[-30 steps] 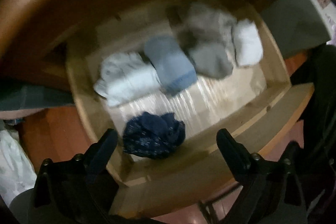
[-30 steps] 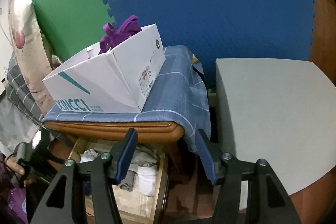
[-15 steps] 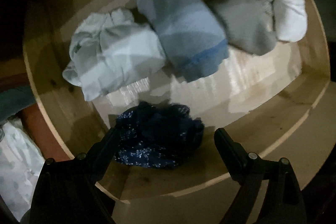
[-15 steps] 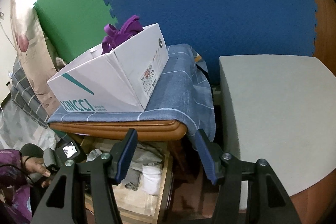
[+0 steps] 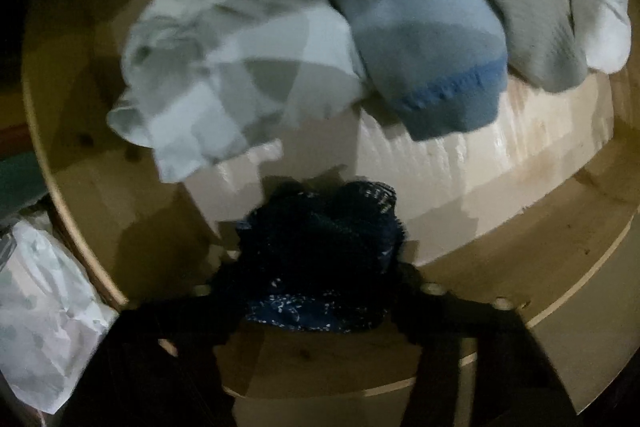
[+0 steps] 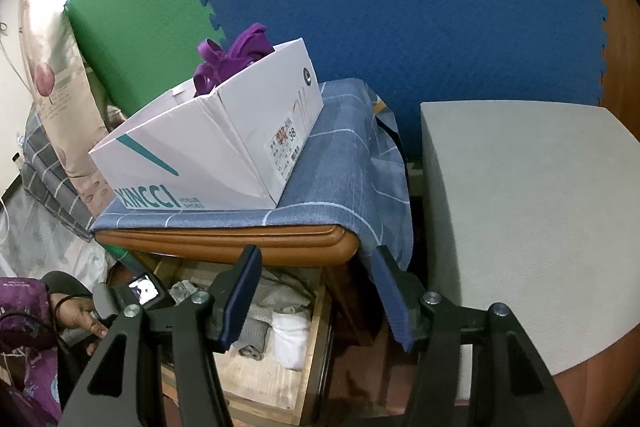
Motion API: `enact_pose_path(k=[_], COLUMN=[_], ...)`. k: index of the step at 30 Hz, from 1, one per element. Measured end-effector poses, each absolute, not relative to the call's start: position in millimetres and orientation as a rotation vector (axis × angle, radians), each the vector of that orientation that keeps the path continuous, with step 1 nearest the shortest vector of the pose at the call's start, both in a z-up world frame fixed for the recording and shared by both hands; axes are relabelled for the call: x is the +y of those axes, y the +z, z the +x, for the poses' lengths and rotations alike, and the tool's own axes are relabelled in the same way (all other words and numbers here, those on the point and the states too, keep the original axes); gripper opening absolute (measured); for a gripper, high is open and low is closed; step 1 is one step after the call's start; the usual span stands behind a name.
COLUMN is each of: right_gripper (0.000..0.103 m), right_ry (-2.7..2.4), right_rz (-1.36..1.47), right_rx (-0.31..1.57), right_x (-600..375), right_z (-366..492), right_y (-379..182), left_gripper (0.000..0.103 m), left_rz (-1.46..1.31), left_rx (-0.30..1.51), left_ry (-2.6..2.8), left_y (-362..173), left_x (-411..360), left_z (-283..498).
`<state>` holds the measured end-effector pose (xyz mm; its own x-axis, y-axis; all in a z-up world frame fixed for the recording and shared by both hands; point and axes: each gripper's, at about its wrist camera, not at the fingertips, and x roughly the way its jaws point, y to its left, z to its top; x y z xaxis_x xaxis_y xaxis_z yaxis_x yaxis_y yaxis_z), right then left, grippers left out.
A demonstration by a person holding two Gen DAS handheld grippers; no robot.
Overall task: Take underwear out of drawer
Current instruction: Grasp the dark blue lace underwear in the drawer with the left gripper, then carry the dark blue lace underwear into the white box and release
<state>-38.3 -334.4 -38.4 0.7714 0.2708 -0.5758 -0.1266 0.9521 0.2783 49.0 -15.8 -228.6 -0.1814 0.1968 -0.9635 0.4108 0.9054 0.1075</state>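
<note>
In the left wrist view a crumpled dark navy patterned underwear [image 5: 320, 259] lies at the near front of the open wooden drawer [image 5: 520, 267]. My left gripper [image 5: 316, 291] is down in the drawer with its dark fingers on either side of the underwear; the dim light hides whether they press it. Behind lie a white-grey garment [image 5: 224, 67], a blue rolled one [image 5: 408, 27], a grey one [image 5: 532, 27] and a white one [image 5: 600, 27]. My right gripper [image 6: 316, 297] is open and empty, held above the drawer [image 6: 256, 379].
A white shoe box [image 6: 208, 155] with purple cloth [image 6: 232, 55] sits on the blue-covered cabinet top [image 6: 344, 163]. A grey block [image 6: 528, 227] stands to the right. A hand [image 6: 80, 315] holds the left gripper. White patterned fabric [image 5: 40, 315] lies left of the drawer.
My left gripper has moved down into the drawer and closer to the navy underwear, with its fingers now around it. The right gripper has risen slightly.
</note>
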Motion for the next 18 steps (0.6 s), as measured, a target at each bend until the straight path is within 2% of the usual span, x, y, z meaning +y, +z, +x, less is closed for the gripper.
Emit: enact_pose_path(k=[1,3,10,18], right_gripper=[0.059,0.059,0.059,0.059], right_ry=[0.217,0.216,0.206,0.192], right_rz=[0.231,0.236,0.248,0.234], right_rx=[0.657,0.657,0.658,0.665], right_x=[-334.7,-335.6,-338.4,-335.8], right_z=[-38.3,-38.0,-37.2,-36.6], right_y=[-38.7,-39.2,-40.7,-42.0], left_gripper=[0.032,0.03,0.03,0.03], left_rz=[0.444,0.358,0.312,0.138], left_rx=[1.752,1.725,1.575,1.378], left_ry=[-0.202,-0.236,-0.342,-0.436], left_y=[-224.2,-213.2,-168.2,-97.7], left_x=[-12.5,-5.8,-19.9,-39.2], left_z=[48.9,50.7,27.6,-33.4])
